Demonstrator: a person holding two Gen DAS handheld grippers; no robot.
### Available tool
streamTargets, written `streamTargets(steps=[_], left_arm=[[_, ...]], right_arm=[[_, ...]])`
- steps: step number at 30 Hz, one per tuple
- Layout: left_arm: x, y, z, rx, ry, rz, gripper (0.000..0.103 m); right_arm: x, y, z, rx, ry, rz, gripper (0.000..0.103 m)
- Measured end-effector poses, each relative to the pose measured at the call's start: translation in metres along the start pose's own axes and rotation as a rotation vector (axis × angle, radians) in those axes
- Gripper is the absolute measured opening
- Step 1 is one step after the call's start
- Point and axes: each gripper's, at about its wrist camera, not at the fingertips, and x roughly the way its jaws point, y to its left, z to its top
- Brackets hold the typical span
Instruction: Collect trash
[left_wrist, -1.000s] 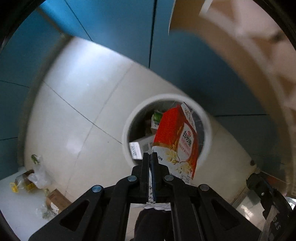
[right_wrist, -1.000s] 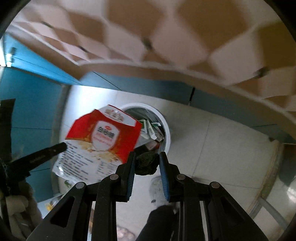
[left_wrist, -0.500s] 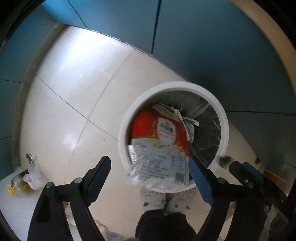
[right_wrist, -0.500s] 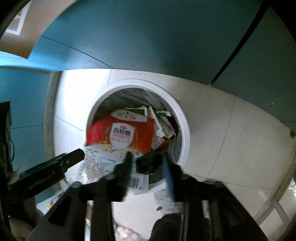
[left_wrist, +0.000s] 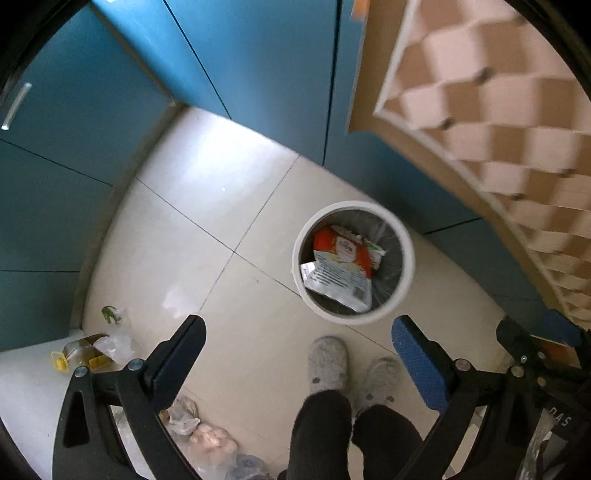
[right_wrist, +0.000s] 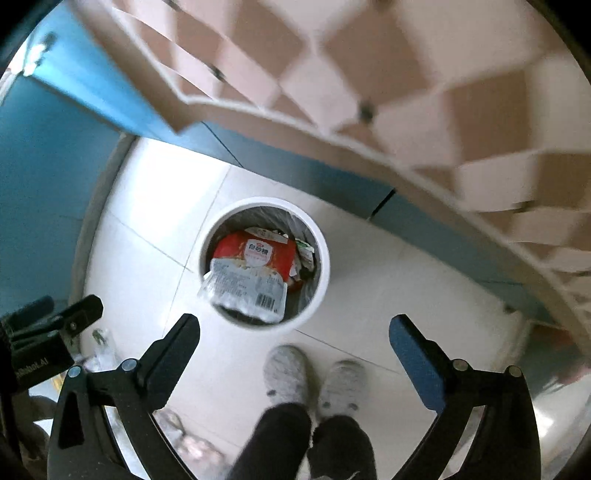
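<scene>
A round white trash bin (left_wrist: 406, 258) (right_wrist: 323, 266) stands on the tiled floor below both grippers. A red and white sugar bag (left_wrist: 338, 266) (right_wrist: 251, 269) lies on top of other wrappers inside it. My left gripper (left_wrist: 297, 328) is open and empty, high above the floor, with the bin just beyond its fingers. My right gripper (right_wrist: 293, 326) is open and empty, also high above the bin. The left gripper also shows at the left edge of the right wrist view (right_wrist: 55, 325).
Blue cabinet doors (left_wrist: 240, 55) stand behind the bin. A table edge with a checked cloth (left_wrist: 480, 92) (right_wrist: 369, 74) hangs over at the upper right. The person's grey slippers (left_wrist: 328, 362) stand by the bin. An oil bottle (left_wrist: 79, 354) and plastic bags (left_wrist: 199, 432) lie at the lower left.
Both grippers opened and rose away from the bin. The sugar bag dropped from the left gripper into the bin, and the dark scrap left the right gripper.
</scene>
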Motion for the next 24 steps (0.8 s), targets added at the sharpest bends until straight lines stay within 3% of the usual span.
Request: streamTargets(steps=[11,16,24], left_arm=[[-0.216,-0.026,-0.085,-0.079,-0.198,-0.021,0.103],[-0.282,-0.032,-0.125,-0.151,-0.276,-0.049,0.103],[-0.371,-0.026,-0.175,-0.213,-0.377,-0.106,0.103]], right_arm=[[-0.244,-0.020,-0.050,-0.114,-0.150,0.024,0.103],[-0.337,-0.035,-0.078,-0.185,-0.210,0.078,0.103],[-0.437,-0.047,-0.119,-0.288,-0.260,0.157,0.103]])
